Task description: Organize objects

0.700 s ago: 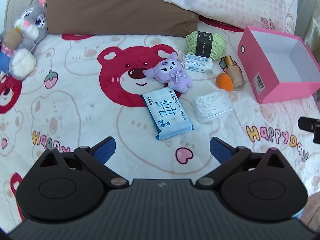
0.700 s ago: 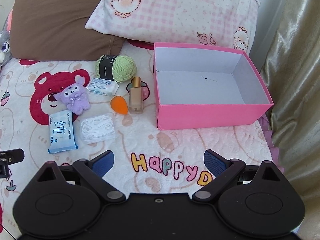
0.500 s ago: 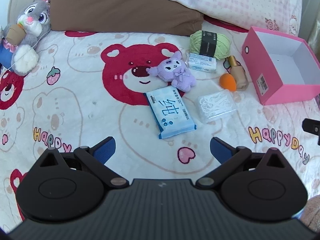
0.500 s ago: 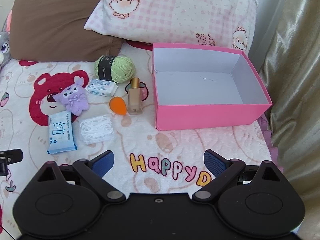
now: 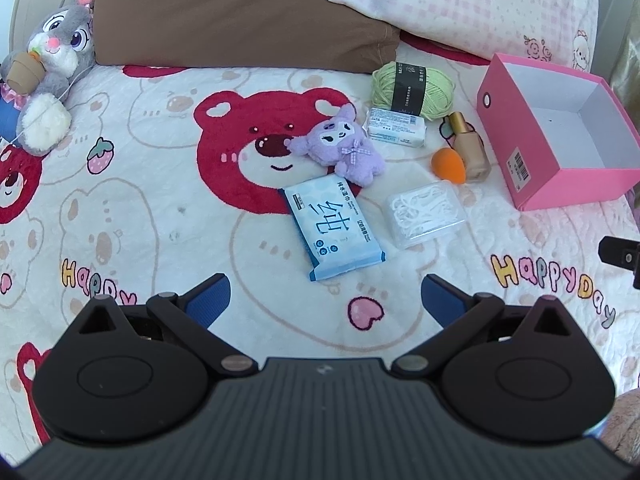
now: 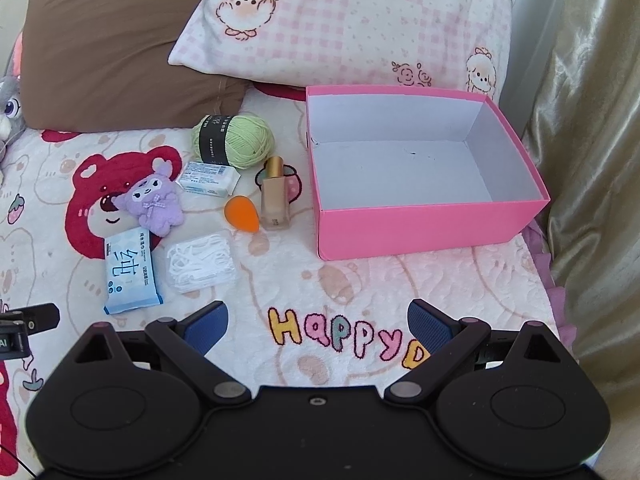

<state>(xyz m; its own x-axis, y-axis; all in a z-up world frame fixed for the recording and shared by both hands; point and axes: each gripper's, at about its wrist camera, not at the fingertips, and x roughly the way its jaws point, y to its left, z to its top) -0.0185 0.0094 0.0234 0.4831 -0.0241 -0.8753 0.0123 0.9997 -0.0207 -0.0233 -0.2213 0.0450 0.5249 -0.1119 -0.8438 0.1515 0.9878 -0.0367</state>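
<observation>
Nearest the cameras, the left gripper (image 5: 324, 294) and the right gripper (image 6: 318, 320) hang over the bedspread (image 5: 160, 232) with fingers spread wide and nothing between them. Beyond the left gripper, at twelve o'clock, lies a blue wet-wipe pack (image 5: 334, 226), with a clear box of floss picks (image 5: 426, 214) just beside it at one o'clock. Farther on come the purple plush (image 5: 346, 146), an orange sponge (image 5: 448, 164) touching a foundation bottle (image 5: 472, 148), a small white packet (image 5: 396, 127), then green yarn (image 5: 414, 90). From the right gripper, the open pink box (image 6: 424, 230) sits at one o'clock, well apart from the clutter. Pillows (image 6: 348, 20) lie farthest back.
</observation>
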